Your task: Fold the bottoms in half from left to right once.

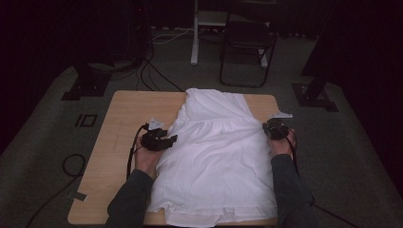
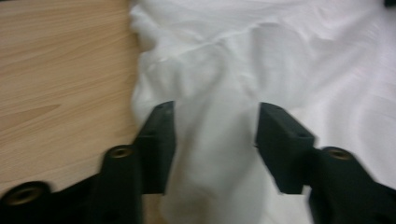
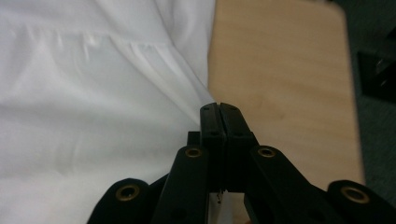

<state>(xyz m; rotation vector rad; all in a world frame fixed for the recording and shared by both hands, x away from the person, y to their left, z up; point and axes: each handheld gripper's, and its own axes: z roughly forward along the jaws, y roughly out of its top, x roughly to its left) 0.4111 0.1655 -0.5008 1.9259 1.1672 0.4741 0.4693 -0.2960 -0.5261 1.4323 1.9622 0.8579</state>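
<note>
A white garment (image 1: pixel 216 156) lies spread across the desk (image 1: pixel 119 123). The left tool (image 2: pixel 212 135) stands wide over the garment's left edge; the right tool (image 3: pixel 219 109) is pinched tight at its right edge.

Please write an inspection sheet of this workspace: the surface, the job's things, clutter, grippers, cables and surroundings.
Surface: wooden table, bare at both sides of the cloth.
Job's things: white garment spread flat, near hem over the table's near edge.
Clutter: nothing seen.
Grippers: left gripper open, cloth between the jaws; right gripper shut at the garment's edge, a pinch of cloth not clear.
Cables: black cable trailing from the left gripper; more on the floor.
Surroundings: dark room, folding chair behind the table.
</note>
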